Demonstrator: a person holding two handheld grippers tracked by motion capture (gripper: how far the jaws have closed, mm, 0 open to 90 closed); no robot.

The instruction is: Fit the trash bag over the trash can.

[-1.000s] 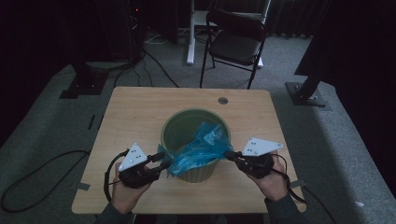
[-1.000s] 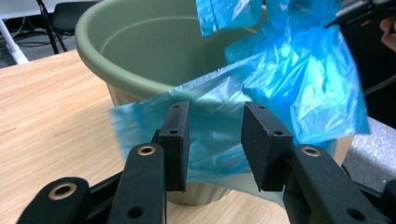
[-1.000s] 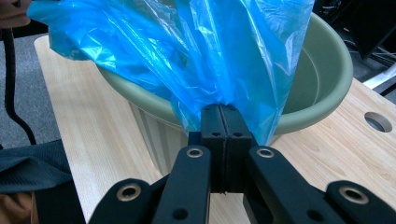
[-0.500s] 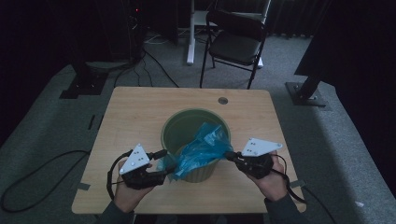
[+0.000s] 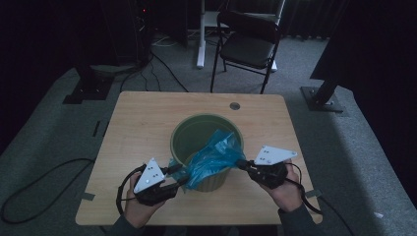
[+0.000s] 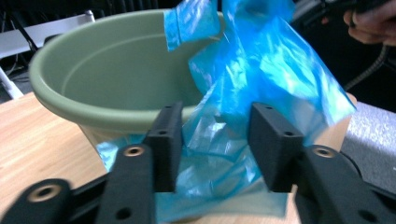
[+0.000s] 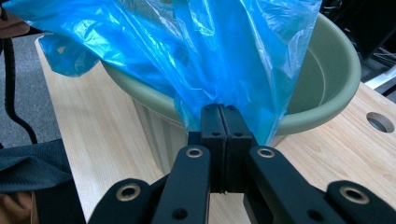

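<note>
Blue bag [image 5: 209, 160] stays clamped by right gripper [image 5: 244, 164]; left gripper [image 5: 181, 178] jaws, wider before, have just been closing around it, not yet pressing.

Dim room; grey carpet floor [image 5: 44, 147]; black folding chair [image 5: 248, 46] beyond the wooden table [image 5: 142, 123]; cables trailing.

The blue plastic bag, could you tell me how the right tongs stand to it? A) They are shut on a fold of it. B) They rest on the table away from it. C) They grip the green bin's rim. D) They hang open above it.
A: in the right gripper view the right tongs are pressed together with the blue plastic bag pinched between them.
</note>
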